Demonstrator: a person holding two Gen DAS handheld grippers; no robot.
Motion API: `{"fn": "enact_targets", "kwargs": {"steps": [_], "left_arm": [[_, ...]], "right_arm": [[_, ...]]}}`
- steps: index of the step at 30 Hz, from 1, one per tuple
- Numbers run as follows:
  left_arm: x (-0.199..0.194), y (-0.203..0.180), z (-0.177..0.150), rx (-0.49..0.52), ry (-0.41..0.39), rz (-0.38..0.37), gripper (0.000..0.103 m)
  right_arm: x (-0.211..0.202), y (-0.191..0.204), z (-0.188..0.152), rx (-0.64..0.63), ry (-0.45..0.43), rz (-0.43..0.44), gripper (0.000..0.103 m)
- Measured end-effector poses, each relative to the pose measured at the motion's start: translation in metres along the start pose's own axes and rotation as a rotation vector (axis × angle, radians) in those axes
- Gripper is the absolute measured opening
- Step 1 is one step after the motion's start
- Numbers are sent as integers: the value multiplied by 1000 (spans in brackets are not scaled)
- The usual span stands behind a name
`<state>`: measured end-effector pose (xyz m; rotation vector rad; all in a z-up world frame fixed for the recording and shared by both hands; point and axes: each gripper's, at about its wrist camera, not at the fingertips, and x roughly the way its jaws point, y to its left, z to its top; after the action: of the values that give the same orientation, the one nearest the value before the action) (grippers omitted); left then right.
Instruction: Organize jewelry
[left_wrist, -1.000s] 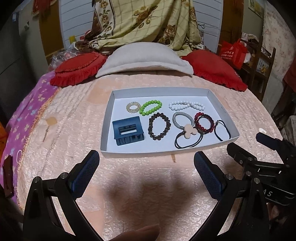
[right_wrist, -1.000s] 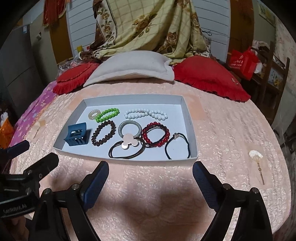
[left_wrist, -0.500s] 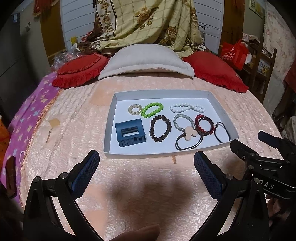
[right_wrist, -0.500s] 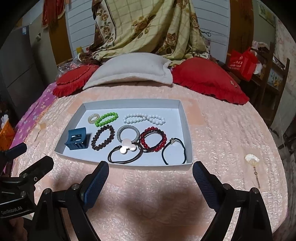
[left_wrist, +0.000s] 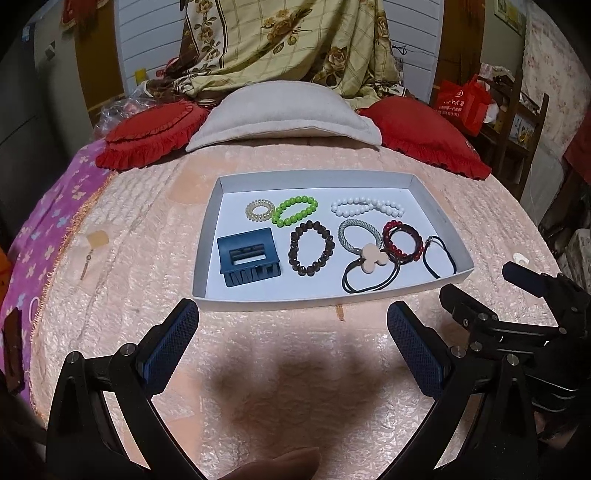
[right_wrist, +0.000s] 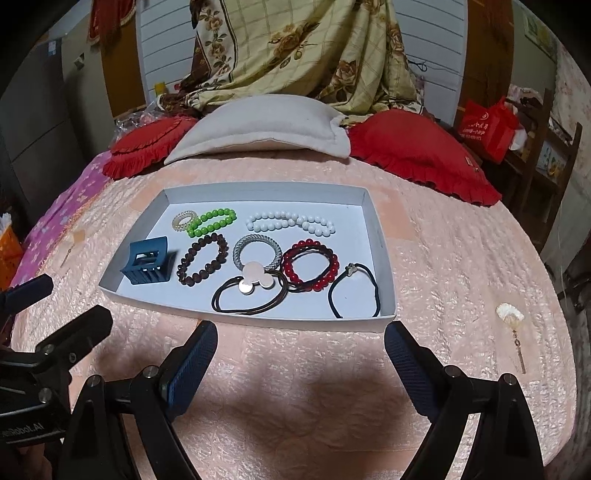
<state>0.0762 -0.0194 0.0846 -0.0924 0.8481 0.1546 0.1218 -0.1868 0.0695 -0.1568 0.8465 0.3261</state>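
Beaded bracelets (left_wrist: 309, 253), shallow rectangular white tray (left_wrist: 439, 218)

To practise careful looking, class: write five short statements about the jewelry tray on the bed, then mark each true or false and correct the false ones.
1. The dark blue plastic claw clip lies inside the shallow white cardboard tray. True.
2. The left gripper grips the green bead bracelet. False: open, empty.
3. The white bead bracelet lies outside the tray. False: inside, near the far wall.
4. The right gripper is open. True.
5. The red bead bracelet sits on a pillow. False: in the tray.
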Motion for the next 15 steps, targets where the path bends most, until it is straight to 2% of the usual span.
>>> {"fn": "enact_targets", "kwargs": {"steps": [15], "left_arm": [[-3,4,-2,-14,-9,5,102]], "right_arm": [[-4,-1,-4,-1,-7,-3,90]]}}
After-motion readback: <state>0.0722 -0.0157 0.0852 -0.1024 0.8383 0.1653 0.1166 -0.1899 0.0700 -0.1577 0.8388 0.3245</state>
